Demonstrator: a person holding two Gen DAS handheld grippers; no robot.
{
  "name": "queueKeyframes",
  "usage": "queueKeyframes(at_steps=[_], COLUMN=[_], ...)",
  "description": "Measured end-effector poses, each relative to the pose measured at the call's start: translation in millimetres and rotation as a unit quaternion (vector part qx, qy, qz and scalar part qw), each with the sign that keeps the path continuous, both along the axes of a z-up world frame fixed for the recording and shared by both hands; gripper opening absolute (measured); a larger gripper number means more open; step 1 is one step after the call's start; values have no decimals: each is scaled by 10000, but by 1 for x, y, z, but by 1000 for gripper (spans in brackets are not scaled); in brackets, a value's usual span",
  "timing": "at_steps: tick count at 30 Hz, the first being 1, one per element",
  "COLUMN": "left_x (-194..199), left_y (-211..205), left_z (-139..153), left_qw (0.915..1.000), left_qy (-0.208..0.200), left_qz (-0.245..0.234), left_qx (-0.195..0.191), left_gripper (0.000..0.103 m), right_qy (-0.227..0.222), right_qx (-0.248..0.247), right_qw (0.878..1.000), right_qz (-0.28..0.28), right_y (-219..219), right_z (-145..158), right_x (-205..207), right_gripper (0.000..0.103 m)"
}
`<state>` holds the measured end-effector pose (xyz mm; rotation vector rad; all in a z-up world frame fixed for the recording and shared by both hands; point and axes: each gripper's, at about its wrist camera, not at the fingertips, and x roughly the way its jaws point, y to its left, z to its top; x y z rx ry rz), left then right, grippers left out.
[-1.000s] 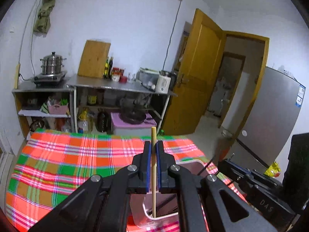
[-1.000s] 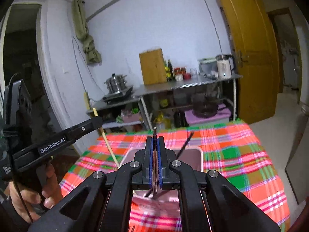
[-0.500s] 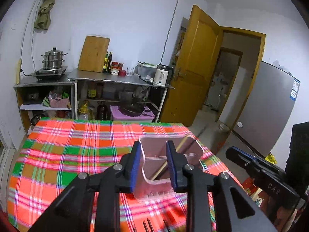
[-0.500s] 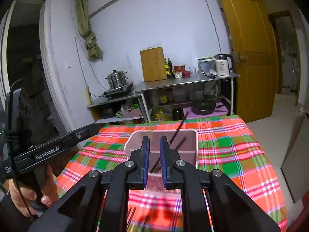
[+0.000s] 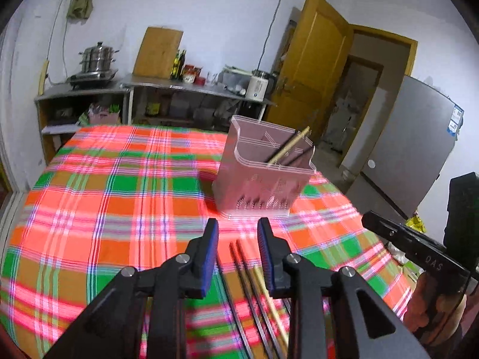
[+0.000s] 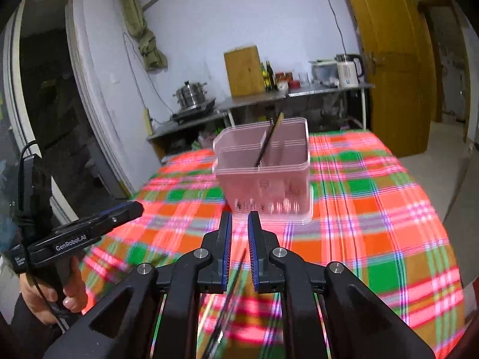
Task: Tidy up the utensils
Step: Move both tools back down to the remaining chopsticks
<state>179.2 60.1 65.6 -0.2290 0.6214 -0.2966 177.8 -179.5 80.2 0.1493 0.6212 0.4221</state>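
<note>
A pink plastic utensil holder [image 5: 263, 176] stands on the plaid tablecloth; it also shows in the right wrist view [image 6: 266, 167]. A wooden chopstick [image 5: 289, 145] and dark chopsticks [image 5: 295, 157] lean inside it. My left gripper [image 5: 238, 229] is open and empty, low over the cloth. Several loose chopsticks [image 5: 257, 287] lie on the cloth below it. My right gripper [image 6: 239, 223] is open and empty, in front of the holder. A dark utensil [image 6: 230, 293] lies on the cloth under it.
The table carries a red, green and orange plaid cloth [image 5: 119, 197]. Behind it stand a metal counter [image 5: 191, 89] with a kettle, bottles and a cutting board, a shelf with a steamer pot [image 5: 97, 58], a yellow door [image 5: 314, 59] and a grey fridge [image 5: 413, 140].
Both grippers opened and let their chopsticks drop into the holder. Both then pulled back and down toward the loose utensils on the cloth.
</note>
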Motion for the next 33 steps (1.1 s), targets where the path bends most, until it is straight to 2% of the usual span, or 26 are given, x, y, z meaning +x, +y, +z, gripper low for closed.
queueKeyframes(at_steps=[7,12,27,33], left_x=[-23,-26,4,17], left_y=[3,-1,-22,-27], left_z=[-27,-42,-80,-91], left_qw=[9996,9987,9927,9904], left_qy=[296,511,1168,1312], left_qz=[-14,-33,-116,-81], left_qx=[-5,59,280,417], left_gripper=[28,28,28,28], right_qy=[305,484,1103,1286], right_qx=[-10,-26,-289,-391], right_qw=[9994,9987,9929,9904], right_qz=[129,185,330,330], right_y=[3,5,27,36], right_z=[-27,-42,-86,-99], right_x=[-17,-21,-6,4], right_gripper=[11,11,10,10])
